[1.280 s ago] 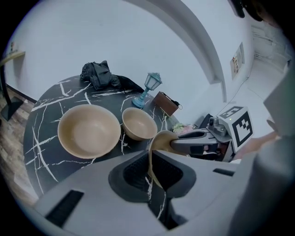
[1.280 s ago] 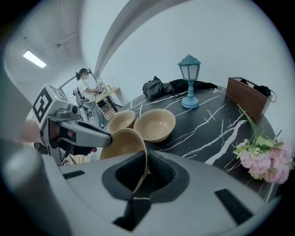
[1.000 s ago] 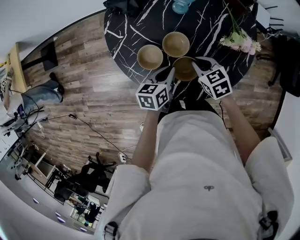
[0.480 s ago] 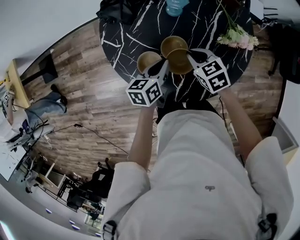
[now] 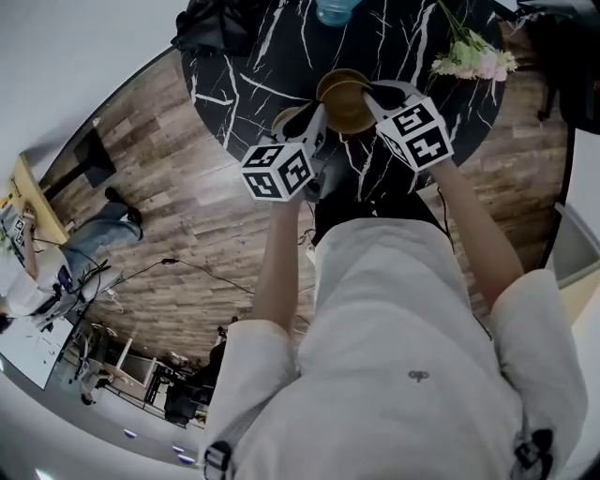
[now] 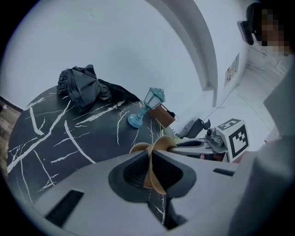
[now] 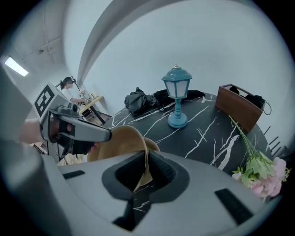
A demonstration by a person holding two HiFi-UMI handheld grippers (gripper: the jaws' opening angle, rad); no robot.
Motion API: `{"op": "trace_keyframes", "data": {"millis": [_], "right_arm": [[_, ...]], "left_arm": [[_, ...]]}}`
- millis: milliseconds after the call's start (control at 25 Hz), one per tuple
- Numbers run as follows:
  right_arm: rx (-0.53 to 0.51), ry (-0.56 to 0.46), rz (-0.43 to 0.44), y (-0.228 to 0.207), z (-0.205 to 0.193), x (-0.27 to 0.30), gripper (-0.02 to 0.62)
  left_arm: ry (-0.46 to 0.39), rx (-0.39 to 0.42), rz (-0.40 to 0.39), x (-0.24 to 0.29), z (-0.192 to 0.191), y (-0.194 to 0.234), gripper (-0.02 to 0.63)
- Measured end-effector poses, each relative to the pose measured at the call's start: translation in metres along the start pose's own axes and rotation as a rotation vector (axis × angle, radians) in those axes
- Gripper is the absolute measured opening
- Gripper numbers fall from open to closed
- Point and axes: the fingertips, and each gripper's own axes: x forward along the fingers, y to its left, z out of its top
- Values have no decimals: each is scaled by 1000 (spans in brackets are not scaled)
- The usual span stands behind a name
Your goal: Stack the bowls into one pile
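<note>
- Head view: hides most of the left-hand bowl (image 5: pixel 284 116) behind the left gripper (image 5: pixel 317 120). Cuts off the blue lamp (image 5: pixel 336 9) at the top edge. Covers the near edge of the black marbled table (image 5: pixel 239 56) with the grippers and the person's white shirt (image 5: pixel 403 356).
- Shows the held bowl (image 5: pixel 349 107) pinched from both sides, the left gripper on its left rim and the right gripper (image 5: pixel 371 94) on its right rim.
- Places that bowl over the table, overlapping the near edge of the far bowl (image 5: pixel 334 81). Impossible to tell from here whether touching or apart.
- Left gripper view: looks along jaws pressed onto the held bowl's tan rim, seen edge-on as a thin curved strip between the pads. Blocks the bowl's lower part with the gripper body.
- Shows a sliver of another bowl (image 6: pixel 137 147) just left of that strip, which one unclear, and a finger of the right gripper reaching onto the far rim.
- Beyond these, shows the lamp, a brown box (image 6: pixel 161 115) and a black cloth bundle (image 6: pixel 85 87) on the table.
- Right gripper view: looks along jaws clamped on the opposite rim, with the tan wall bulging to the left of the pads. Hides the bowl's bottom under the gripper body.
- Shows the left gripper at the left, closed on the far rim, and a second tan edge peeking out just behind the held bowl. Shows pink flowers (image 7: pixel 265 177) lying at the table's right.
</note>
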Motion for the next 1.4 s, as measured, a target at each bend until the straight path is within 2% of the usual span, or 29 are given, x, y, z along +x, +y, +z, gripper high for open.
{"op": "trace_keyframes", "data": {"millis": [400,640,880,1400], "right_arm": [[14,3,-35,-5,0,17,31],[6,3,-49,-7,1,21,41],[14,7,-71,-17,1,23,46],[-15,6,-45,-11,3,17,44]], "left_arm": [[60,4,-18,11,-6,17,28],[81,-17,0,13,-10,26,28],[92,-1,11,16,-12,31,28],[49,-15,39,5,-10,31,28]]}}
